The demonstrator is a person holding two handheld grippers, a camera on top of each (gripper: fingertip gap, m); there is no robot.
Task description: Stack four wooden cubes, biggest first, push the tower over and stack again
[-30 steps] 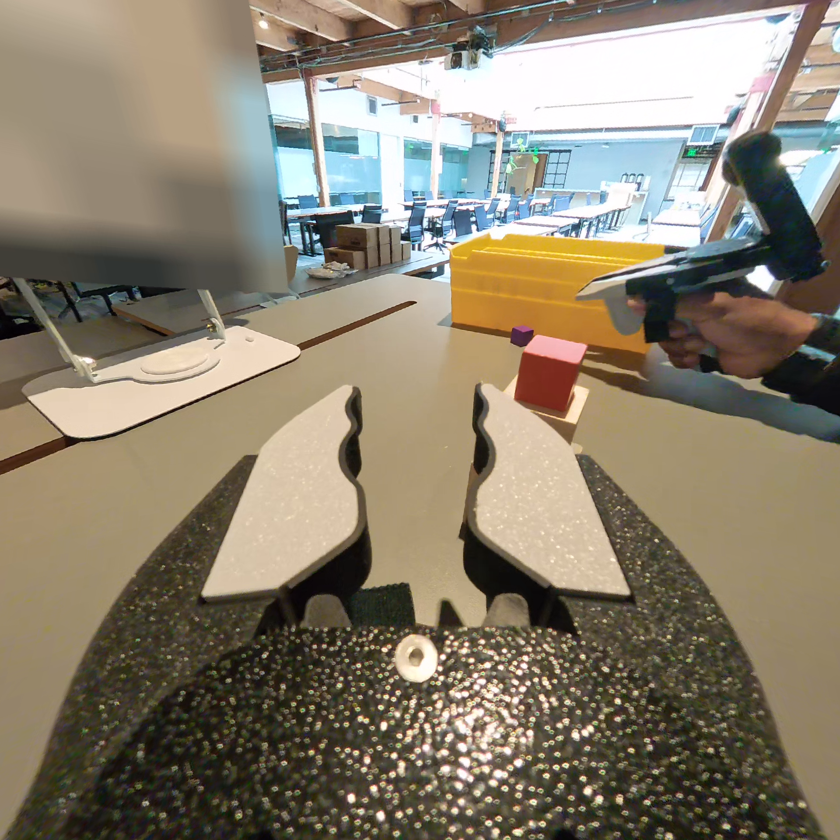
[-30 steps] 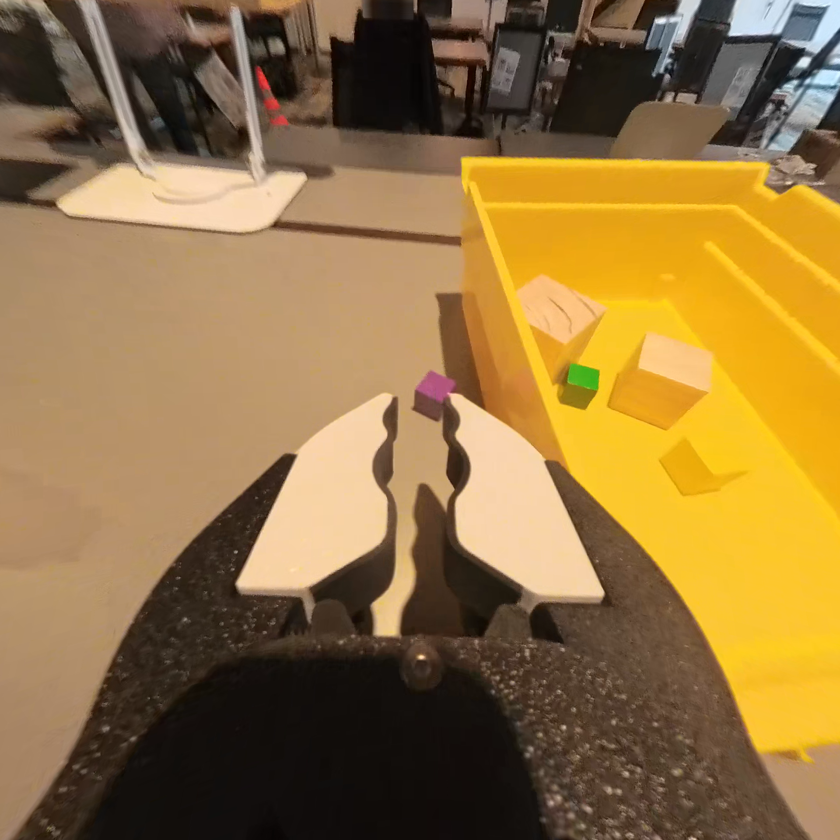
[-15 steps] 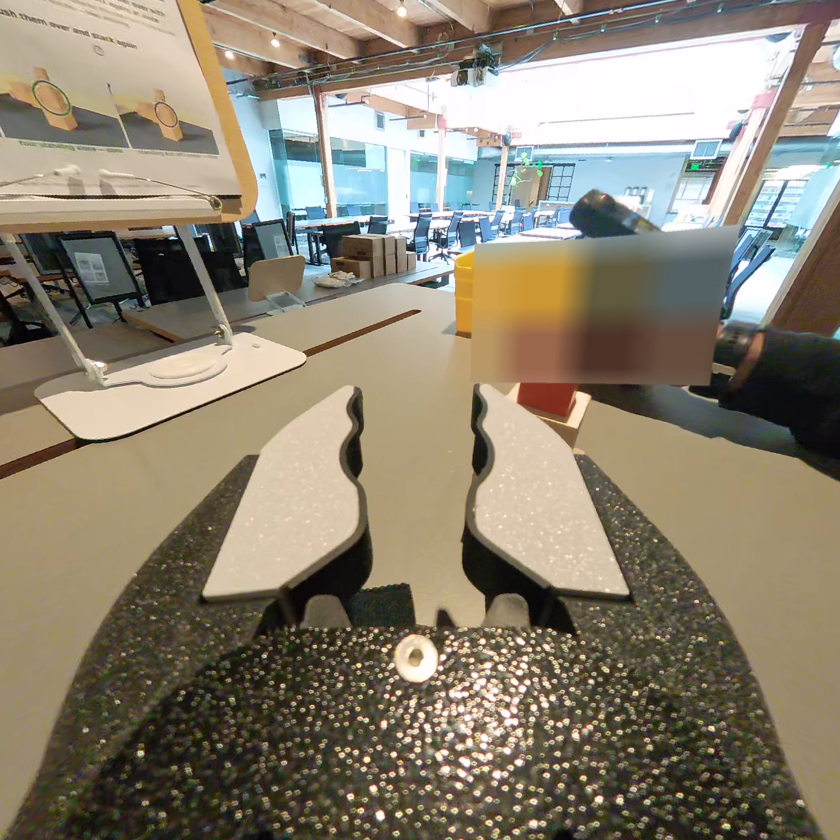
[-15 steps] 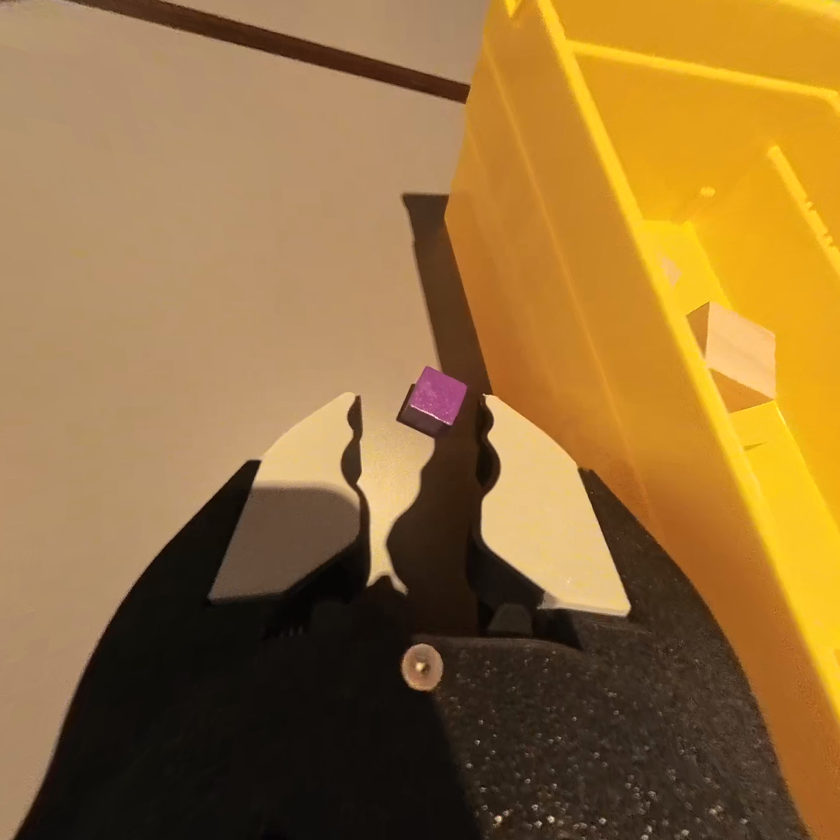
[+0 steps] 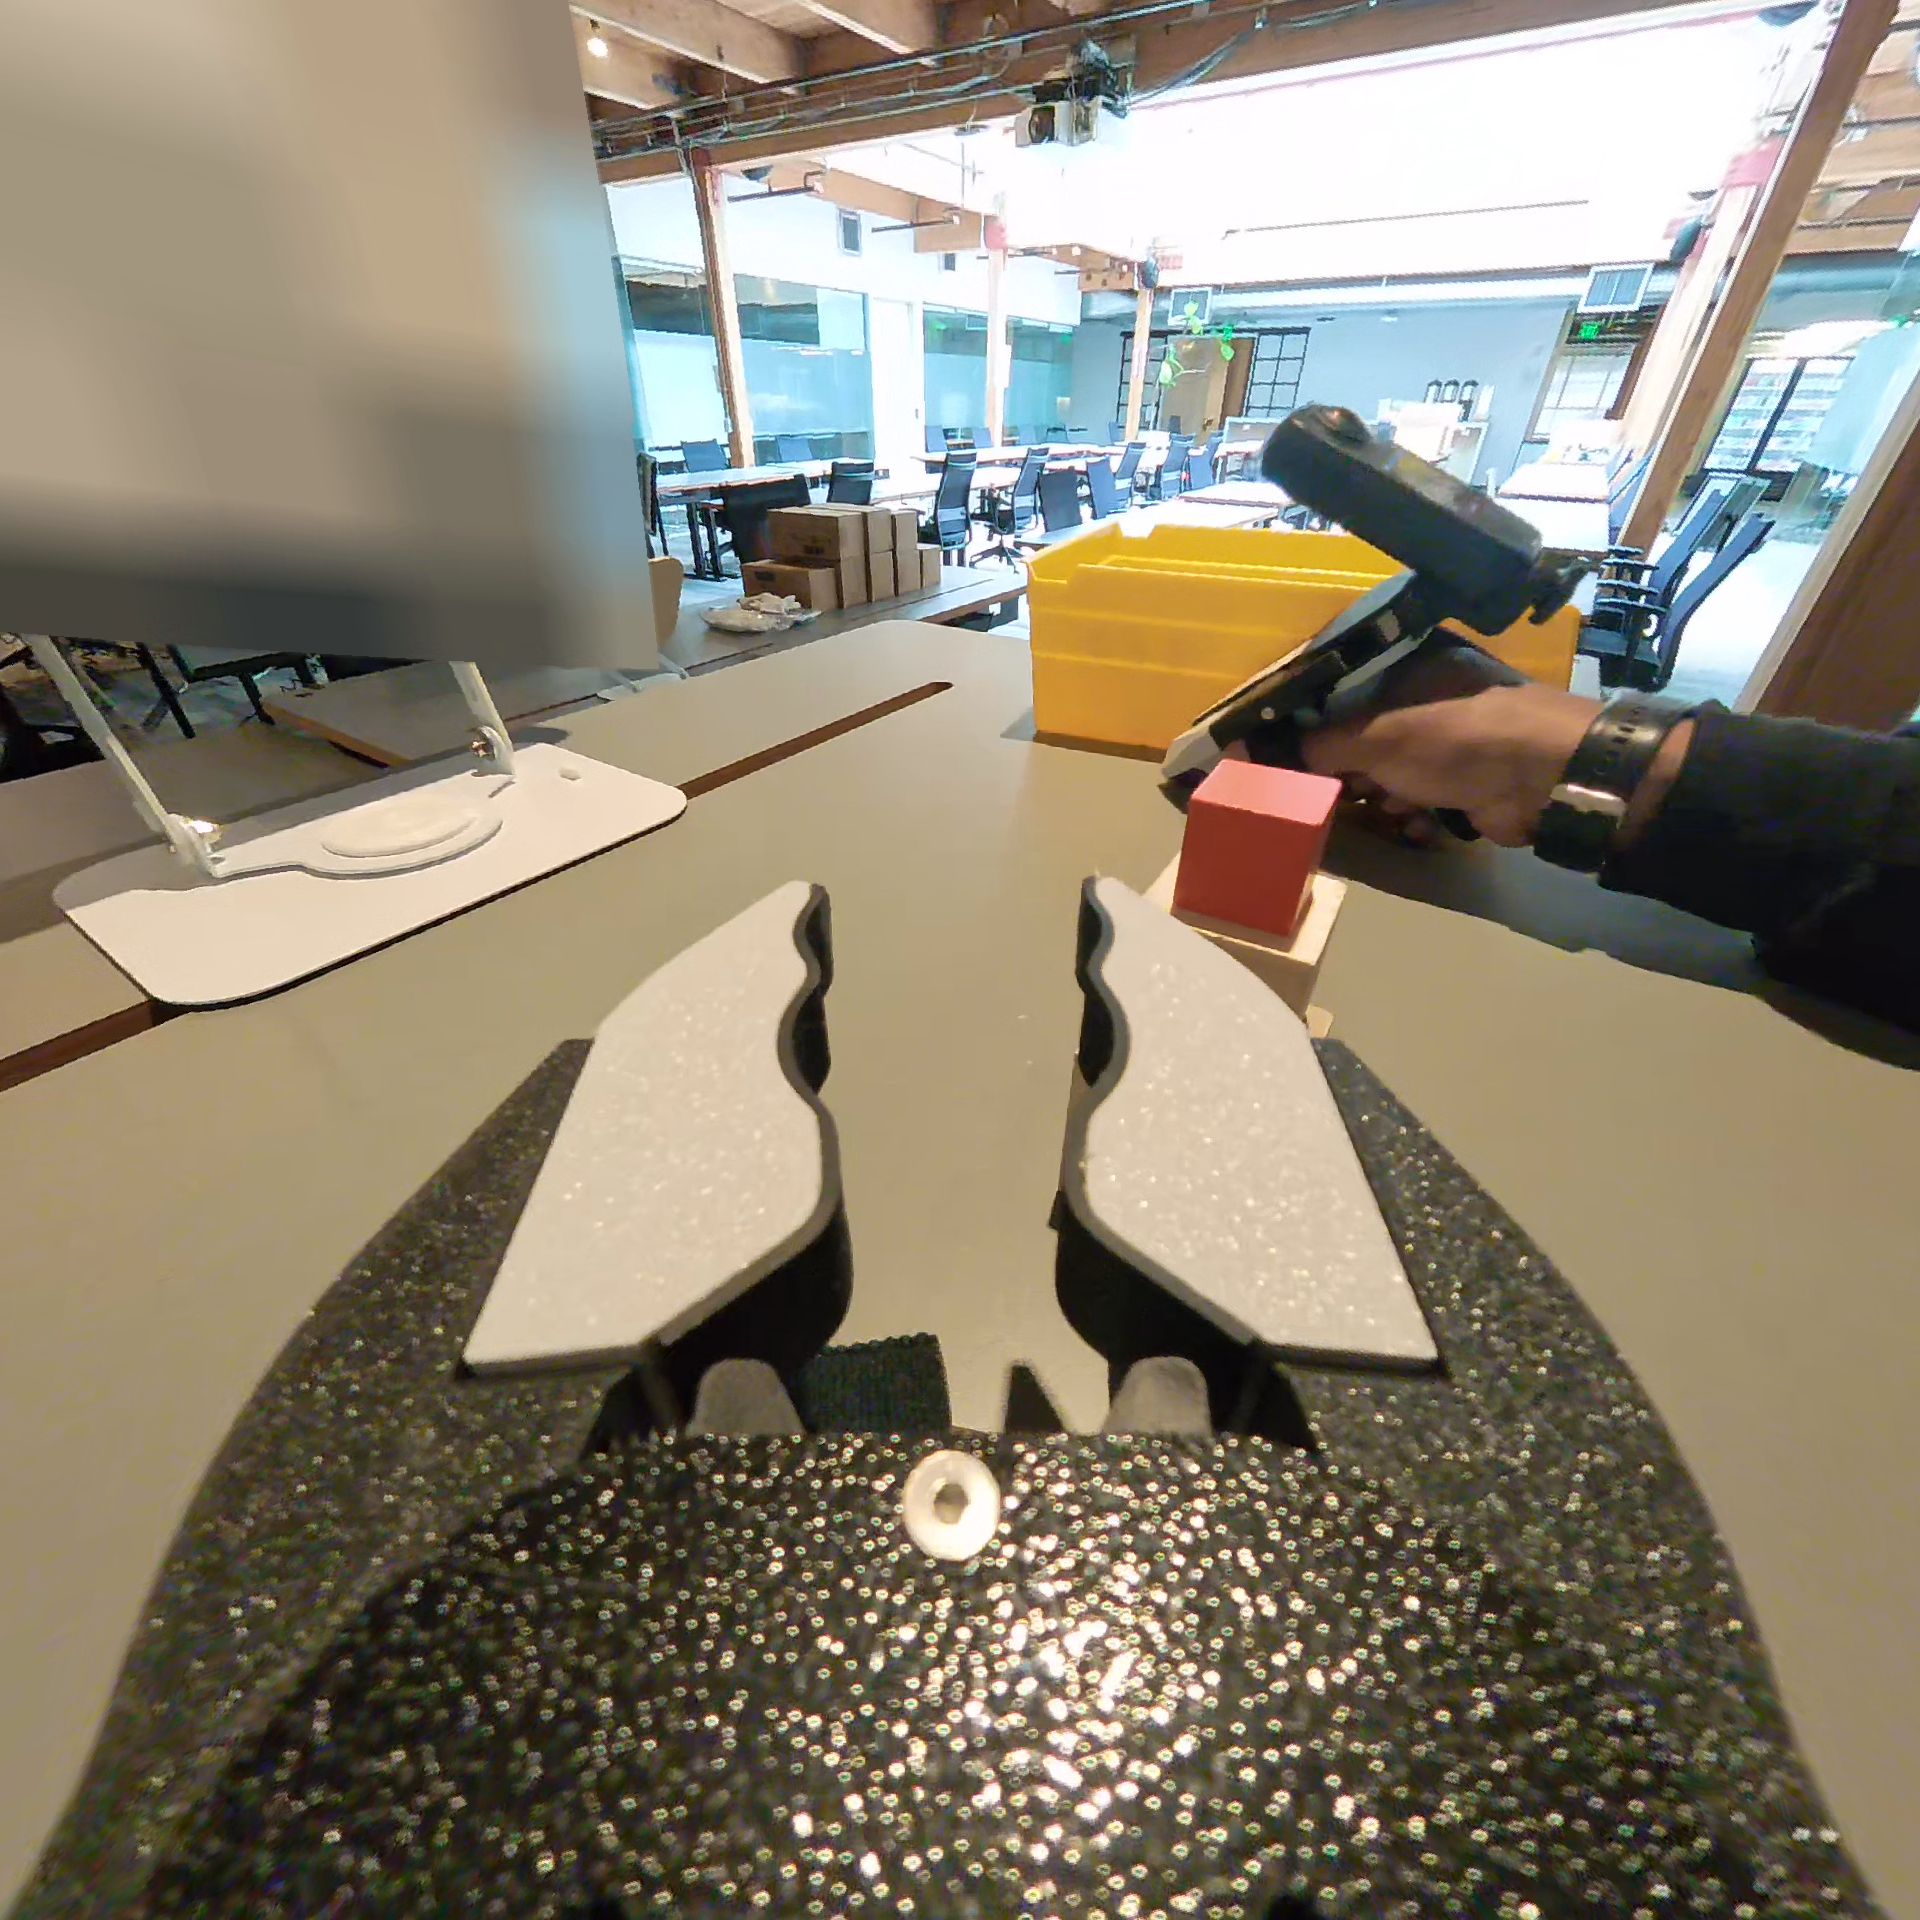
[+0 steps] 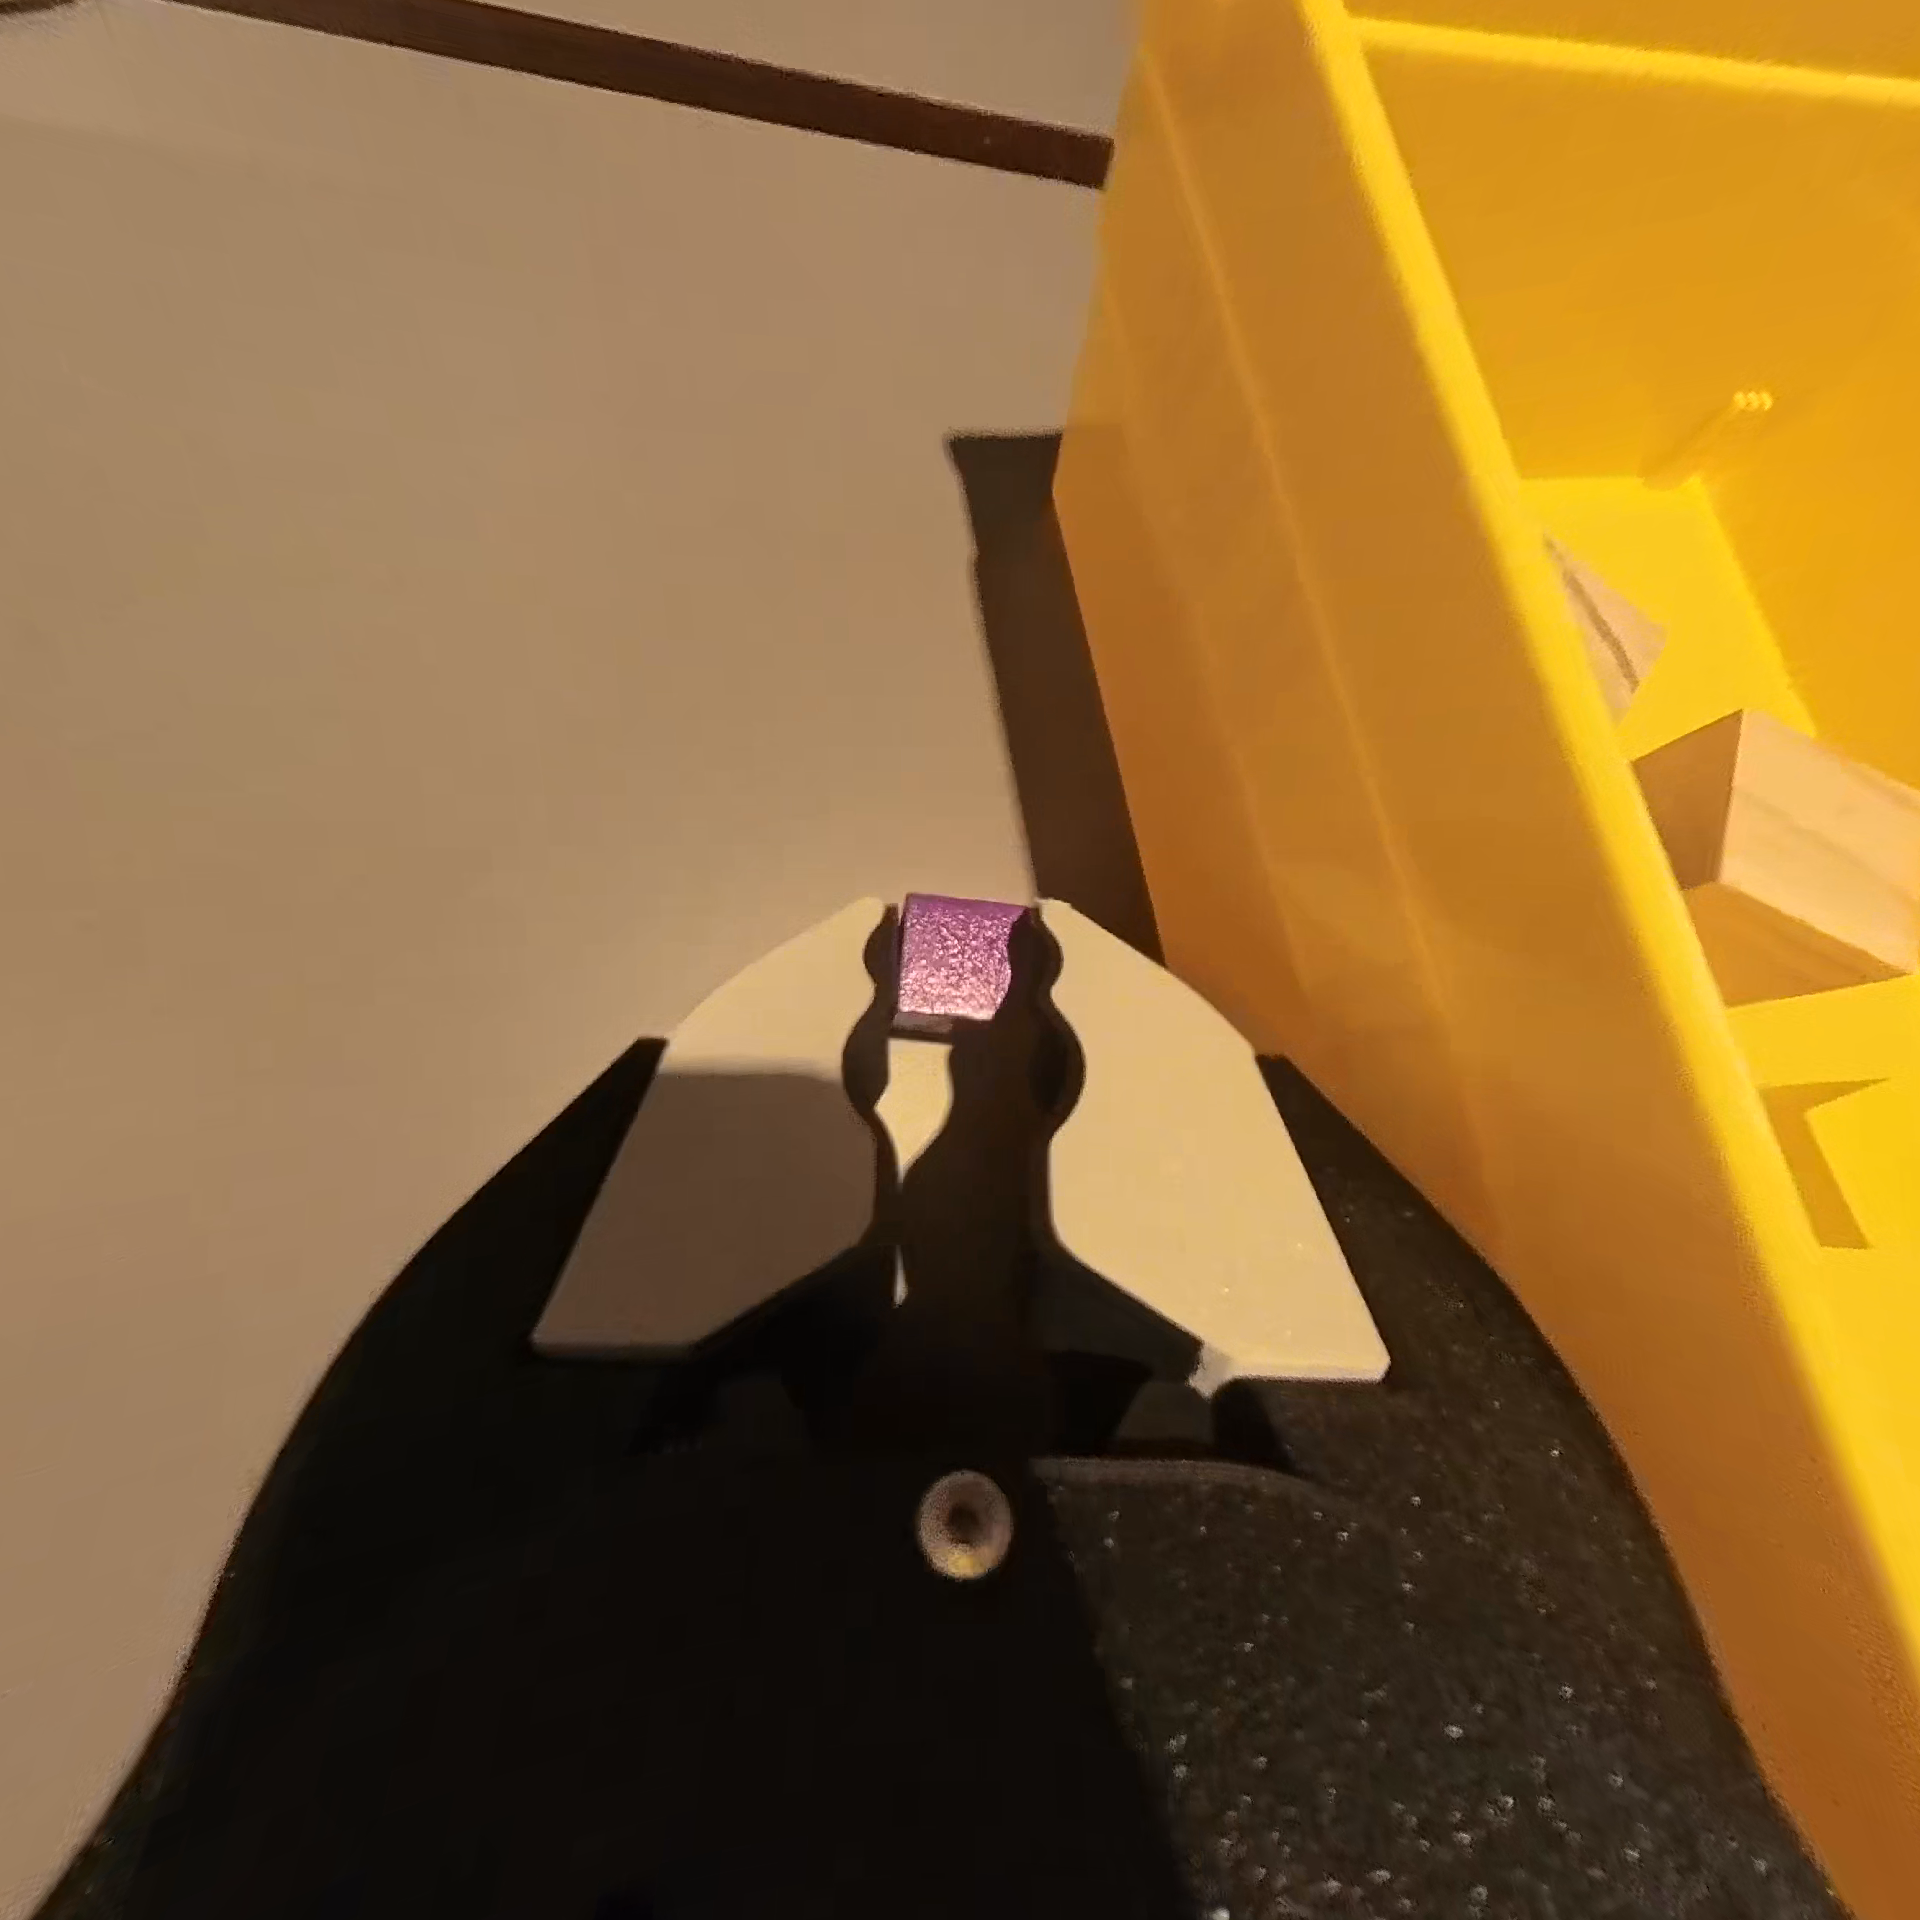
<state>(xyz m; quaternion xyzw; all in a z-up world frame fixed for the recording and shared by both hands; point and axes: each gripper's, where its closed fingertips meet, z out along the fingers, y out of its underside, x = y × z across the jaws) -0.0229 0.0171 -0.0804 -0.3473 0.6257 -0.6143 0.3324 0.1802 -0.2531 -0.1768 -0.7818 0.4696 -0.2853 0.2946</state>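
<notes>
In the right wrist view my right gripper [image 6: 956, 920] is shut on a small purple cube [image 6: 954, 966], held at the fingertips down at the grey table, just left of the yellow bin [image 6: 1278, 665]. In the left wrist view my left gripper [image 5: 951, 904] is open and empty, low over the table. Ahead and to its right a red cube [image 5: 1257, 844] sits on a larger plain wooden cube [image 5: 1283, 951]. The right gripper [image 5: 1351, 665] shows behind that stack, held by a hand, tip pointing down; the purple cube is hidden there.
The yellow bin [image 5: 1174, 634] stands at the table's far side and holds plain wooden cubes [image 6: 1808, 831]. A white stand base [image 5: 374, 862] sits at the left. A dark seam [image 5: 821, 727] runs across the table. Tip to tip, the grippers are about 35 cm apart.
My right gripper has lowered onto the purple cube and closed on it. The left gripper has stayed open and nearly still.
</notes>
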